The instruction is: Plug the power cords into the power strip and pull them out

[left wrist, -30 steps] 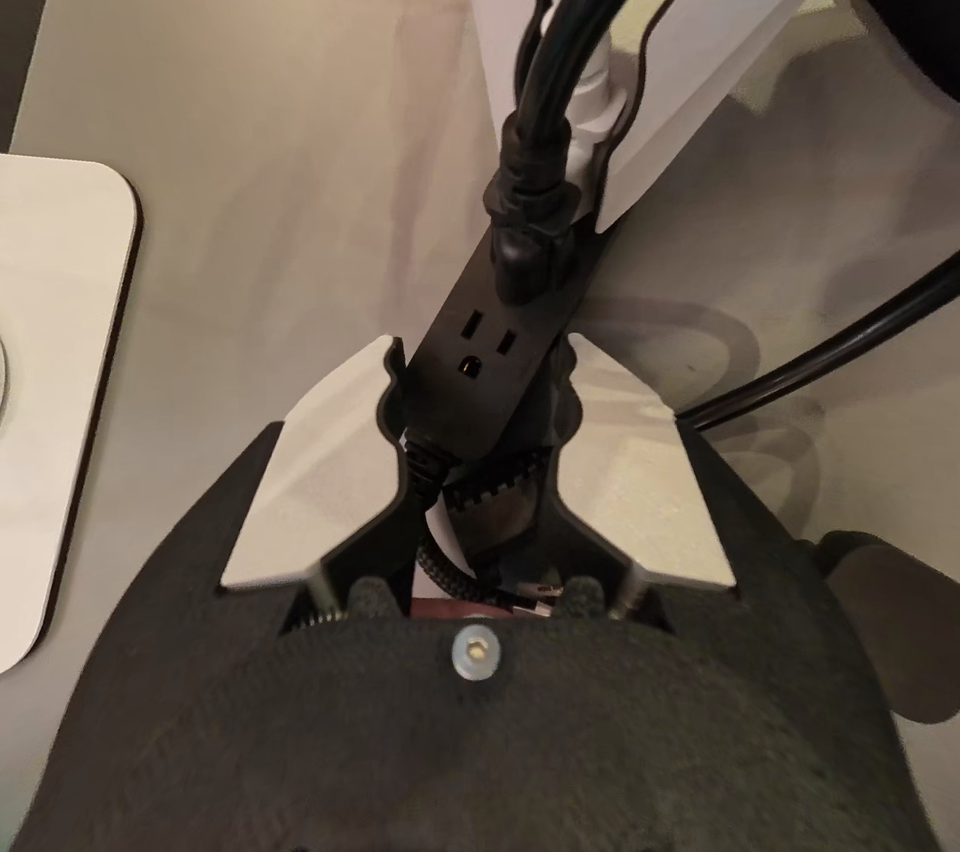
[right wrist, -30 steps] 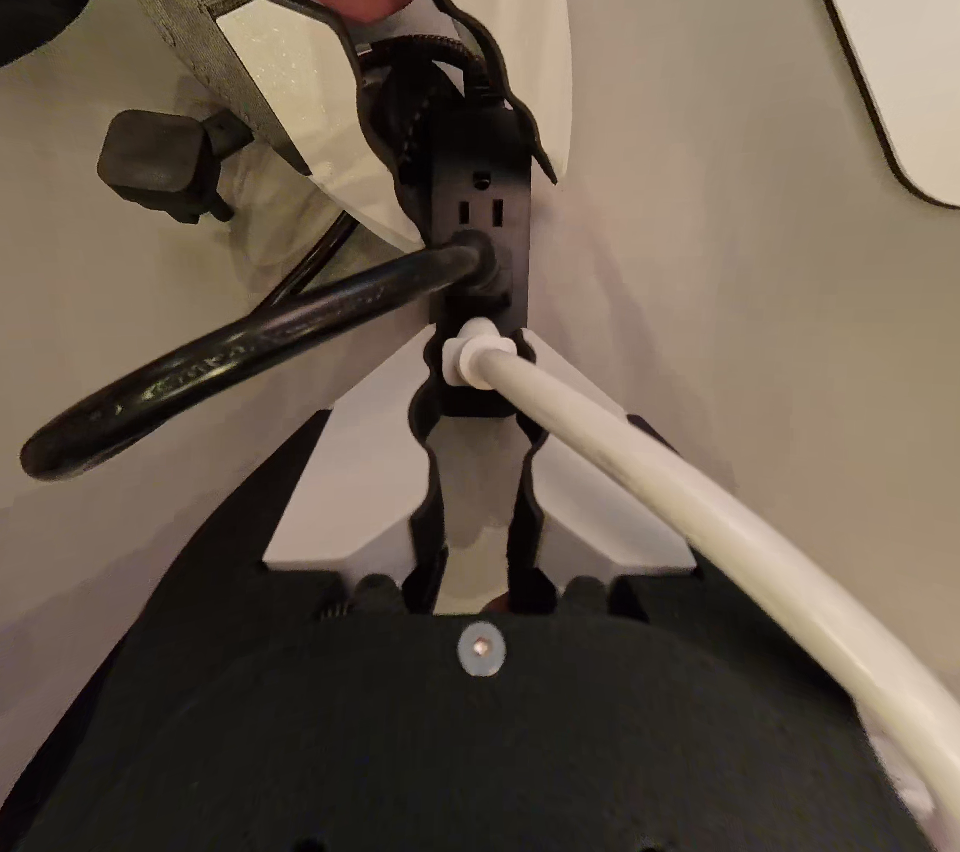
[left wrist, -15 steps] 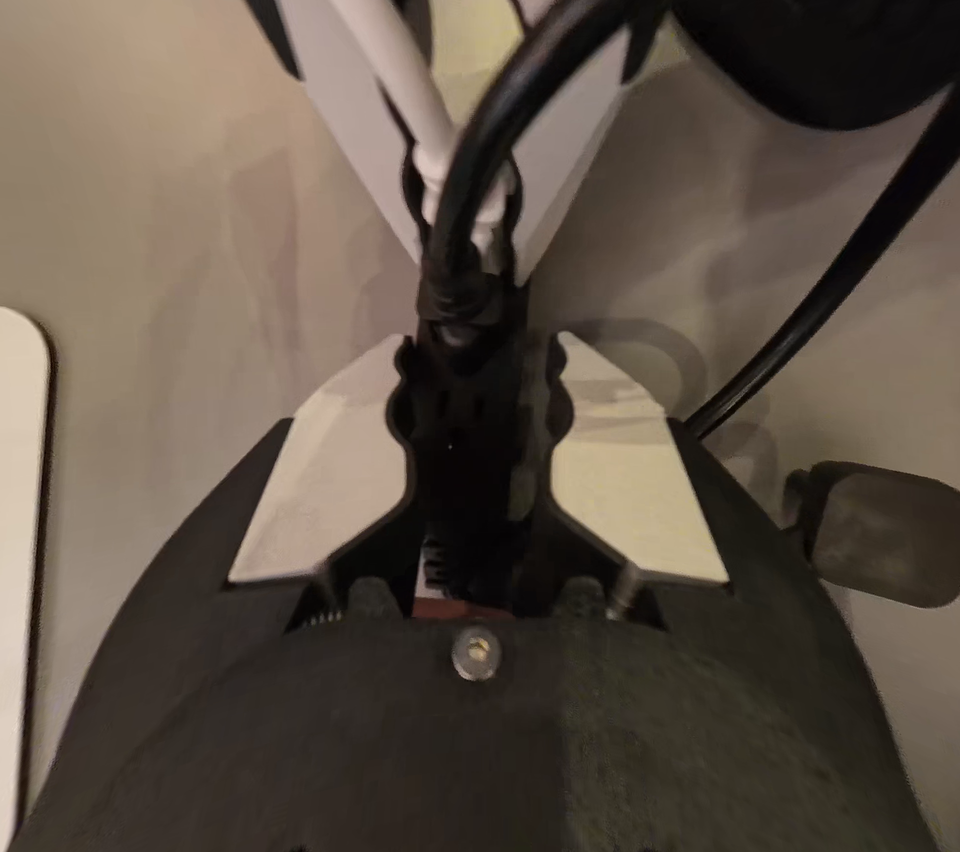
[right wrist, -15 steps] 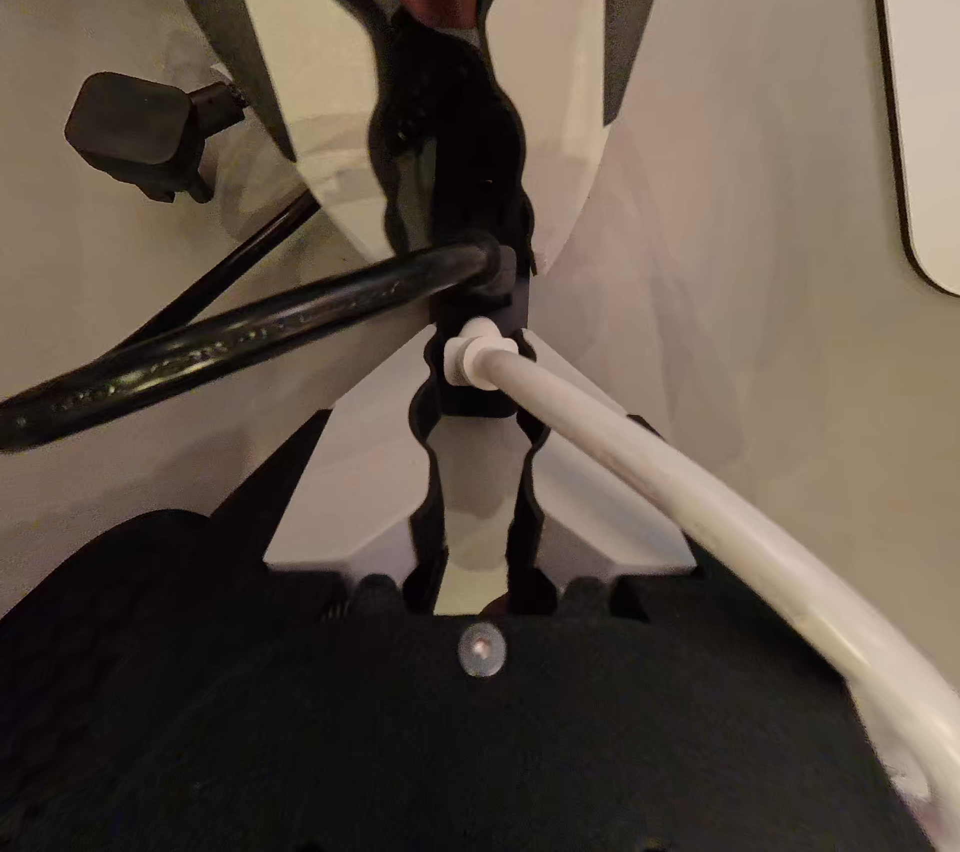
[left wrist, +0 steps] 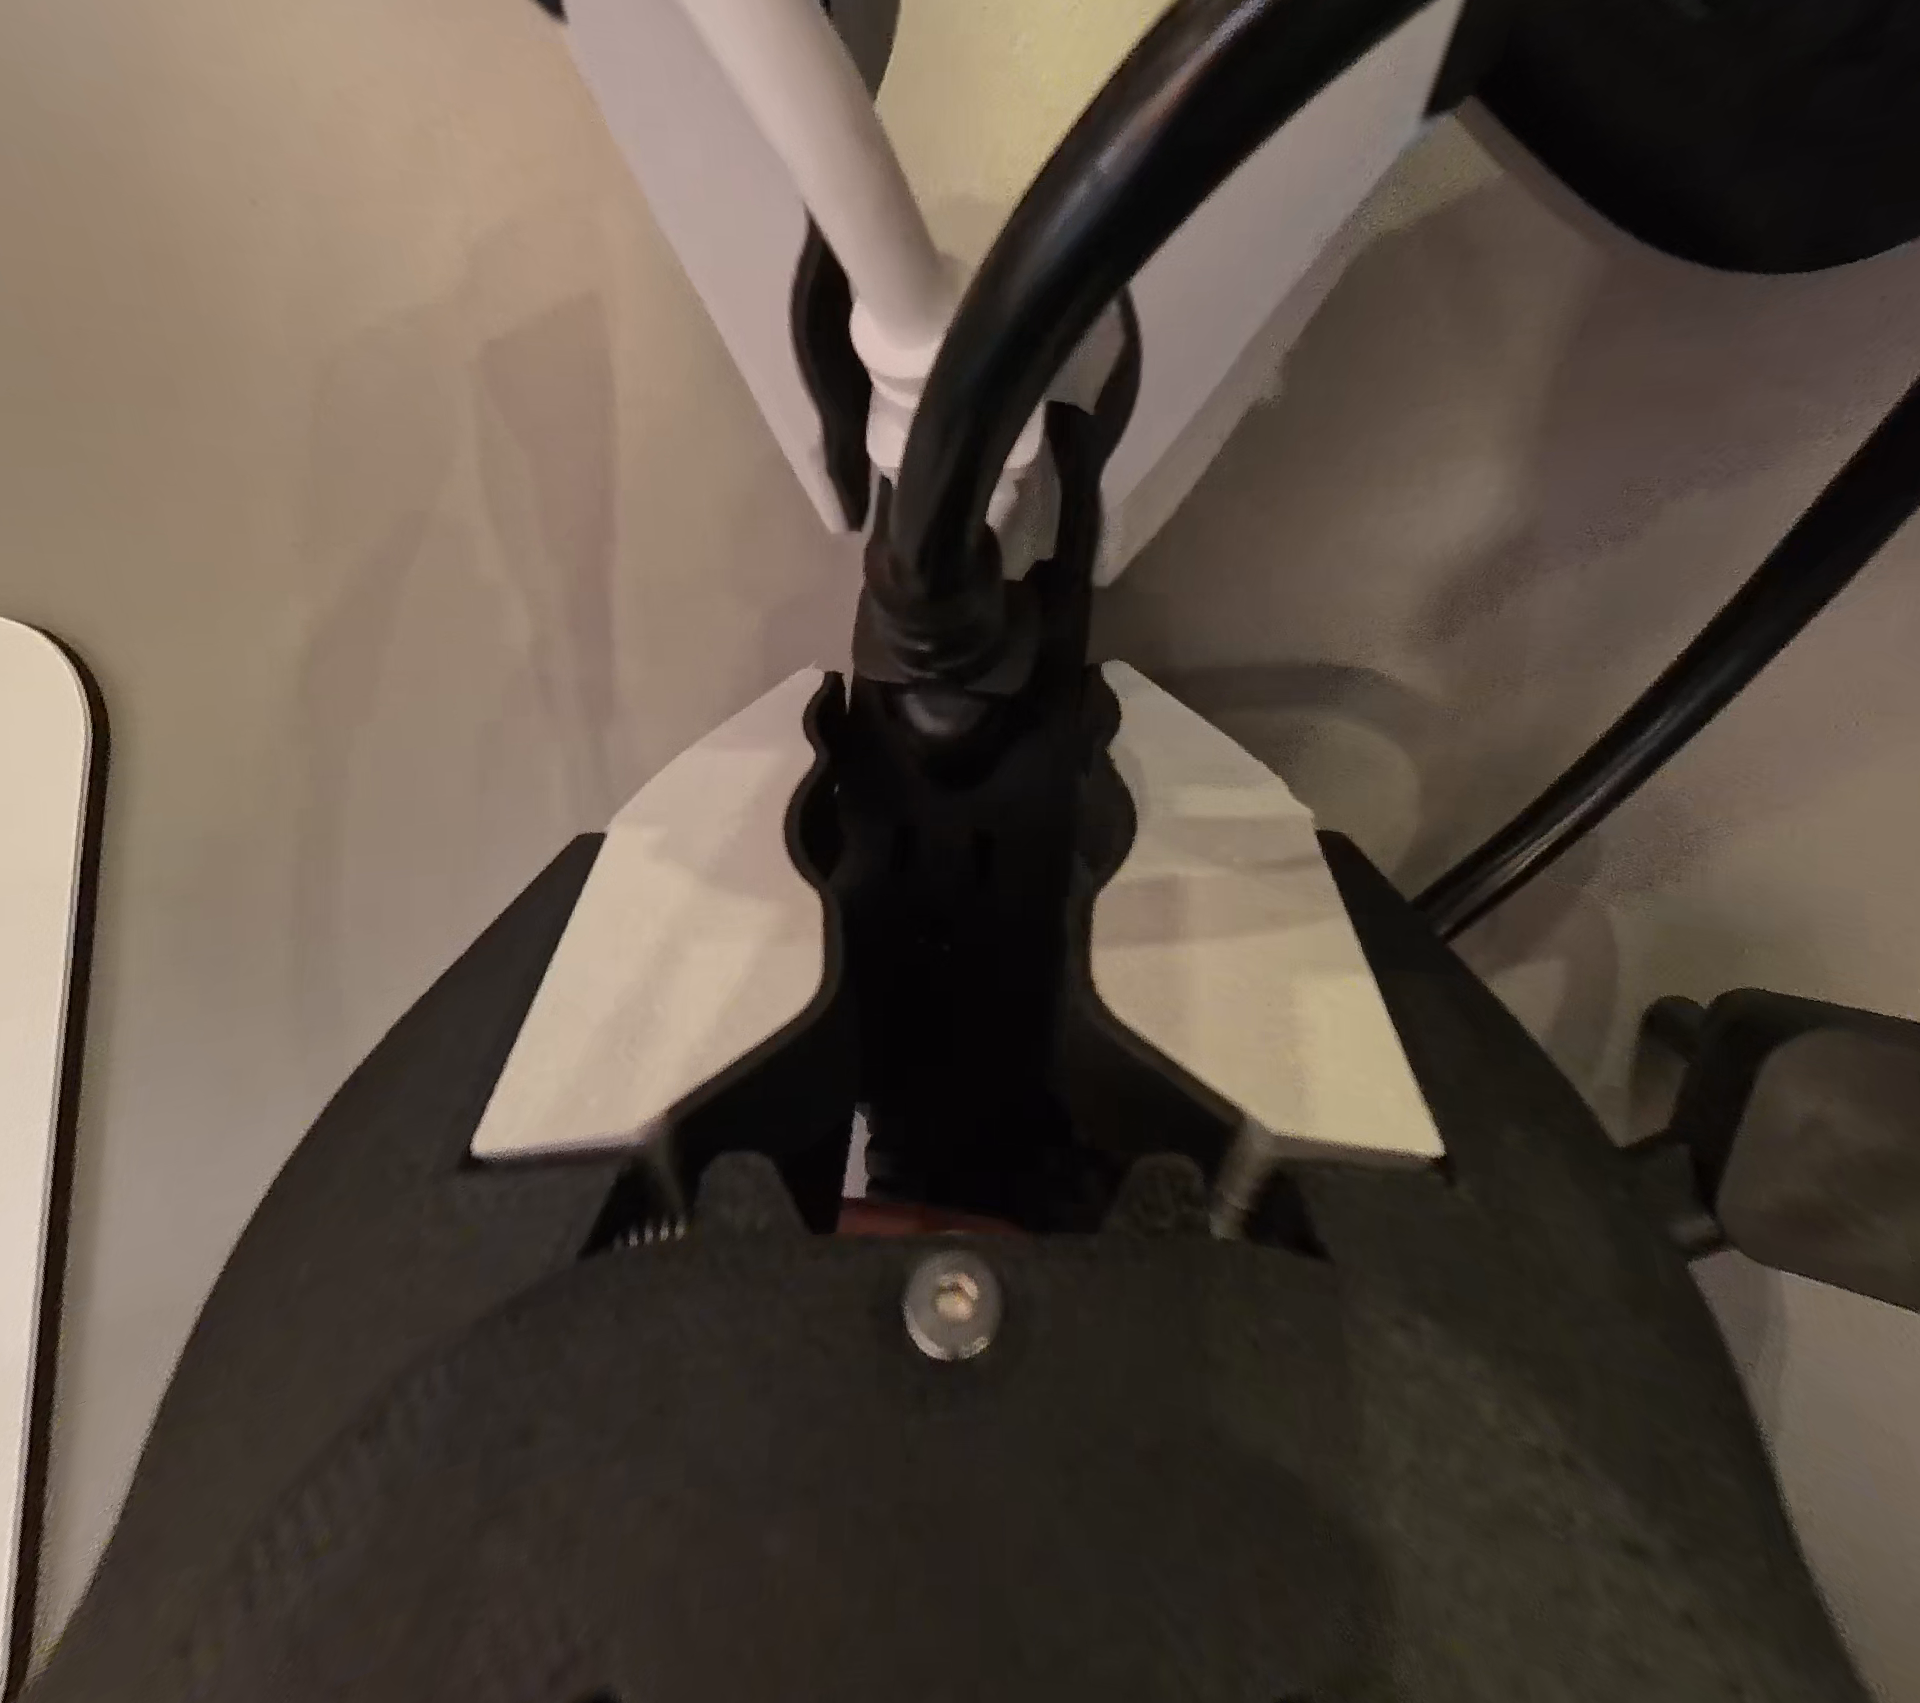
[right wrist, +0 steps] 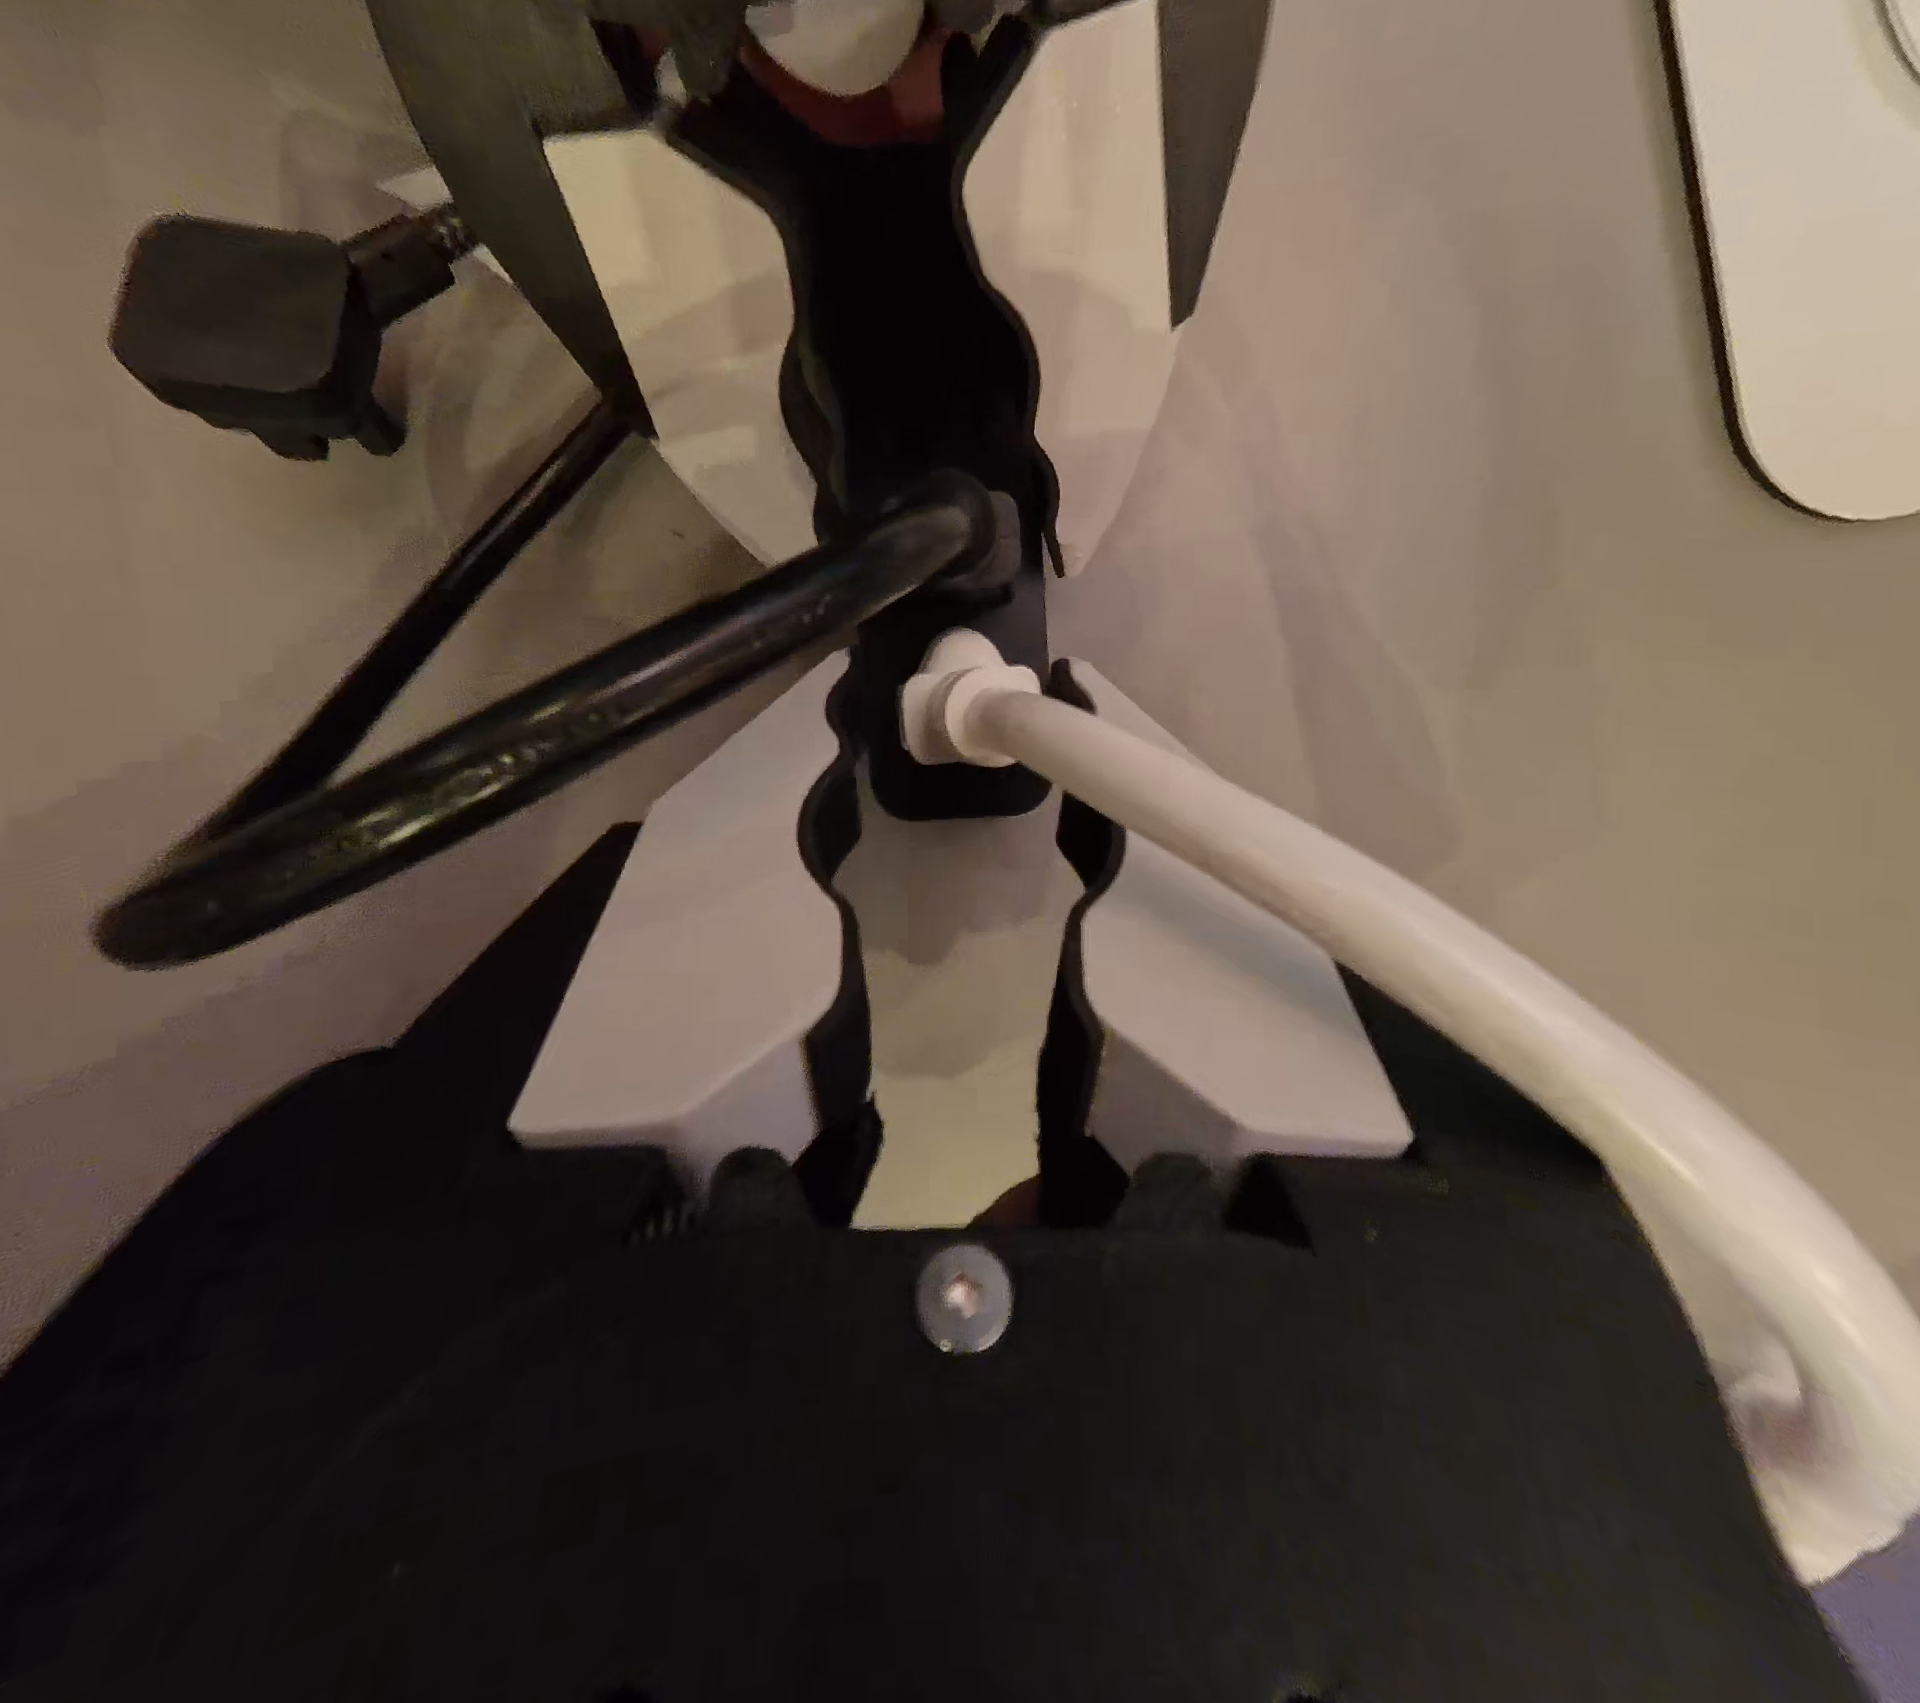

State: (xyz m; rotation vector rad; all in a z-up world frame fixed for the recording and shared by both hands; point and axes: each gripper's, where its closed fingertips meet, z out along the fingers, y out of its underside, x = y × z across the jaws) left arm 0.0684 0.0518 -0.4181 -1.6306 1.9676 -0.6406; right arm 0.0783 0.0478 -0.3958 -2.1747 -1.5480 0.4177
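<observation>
A black power strip [left wrist: 951,926] lies on the grey table and runs straight between my two grippers. My left gripper [left wrist: 961,697] is shut on one end of it. My right gripper [right wrist: 961,687] is shut on the other end [right wrist: 956,786]. A thick black cord [right wrist: 520,749] is plugged into the strip by its black plug [left wrist: 935,625]. Beside it a white cord [right wrist: 1351,905] sits in the strip by its white plug [right wrist: 951,697], right at my right fingertips. The two grippers face each other, tips nearly touching. The strip's free socket is mostly hidden inside the left jaws.
A loose black plug [right wrist: 239,334] on a thin black cable lies on the table beside the left gripper; it also shows in the left wrist view [left wrist: 1818,1154]. A white board with rounded corners [right wrist: 1818,199] lies on the strip's other side. Less than 4 cm separates the two grippers' tips.
The left gripper has slid along the strip toward the right gripper. The strip, angled before, now lies straight in its jaws, and the free socket has gone between the fingers.
</observation>
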